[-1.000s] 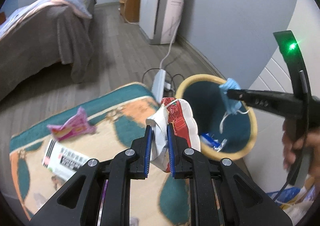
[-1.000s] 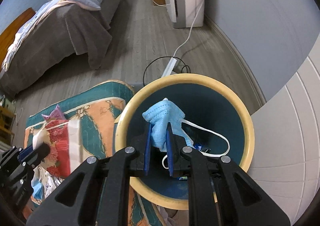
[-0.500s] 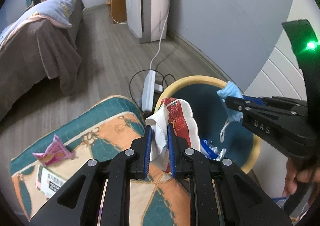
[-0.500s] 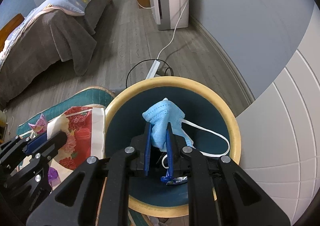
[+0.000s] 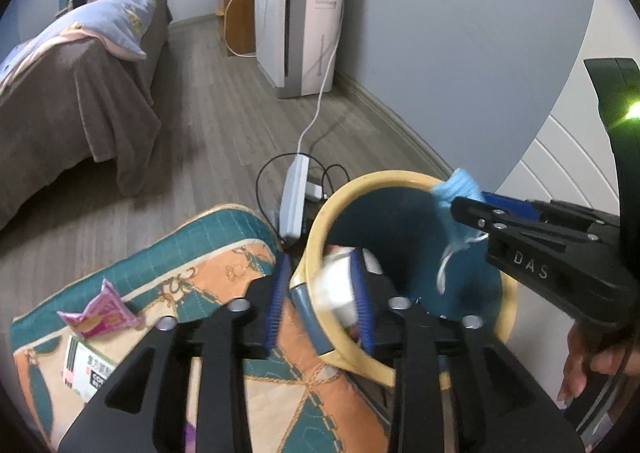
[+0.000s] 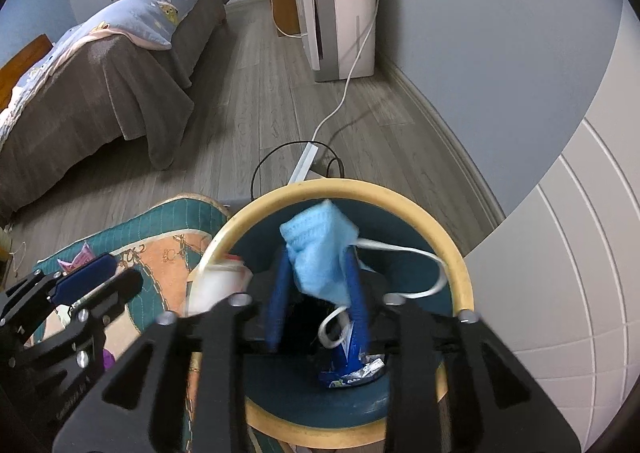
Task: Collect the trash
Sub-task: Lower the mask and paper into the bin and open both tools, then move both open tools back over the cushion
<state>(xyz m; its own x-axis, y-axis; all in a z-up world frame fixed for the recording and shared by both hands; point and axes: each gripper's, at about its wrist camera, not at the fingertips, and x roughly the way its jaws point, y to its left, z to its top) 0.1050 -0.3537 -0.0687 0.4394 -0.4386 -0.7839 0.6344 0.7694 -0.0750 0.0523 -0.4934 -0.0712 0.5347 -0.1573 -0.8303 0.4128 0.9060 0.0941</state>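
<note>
My left gripper (image 5: pixel 320 303) hangs over the near rim of the yellow bin (image 5: pixel 384 177) with the teal inside. Its jaws are opening, and the white and red wrapper (image 5: pixel 336 289) sits loose and blurred between the pads, inside the rim. My right gripper (image 6: pixel 318 301) is above the bin (image 6: pixel 344 185). Its jaws are opening too, and the blue face mask (image 6: pixel 320 253) hangs slack between the pads with its white ear loop trailing right. A blue wrapper (image 6: pixel 352 369) lies at the bin's bottom. The wrapper (image 6: pixel 220 285) also shows white by the left rim.
A pink wrapper (image 5: pixel 100 313) and a printed box (image 5: pixel 88 369) lie on the teal and orange mat (image 5: pixel 224 265). A power strip (image 5: pixel 294 201) with cables sits behind the bin. A bed (image 5: pixel 72 101), an air purifier (image 5: pixel 304 25) and a white panelled door (image 6: pixel 580 253) surround the spot.
Both grippers' jaws have opened. The left gripper moved right, over the bin's rim, and the wrapper came loose. The mask went slack between the right pads.
</note>
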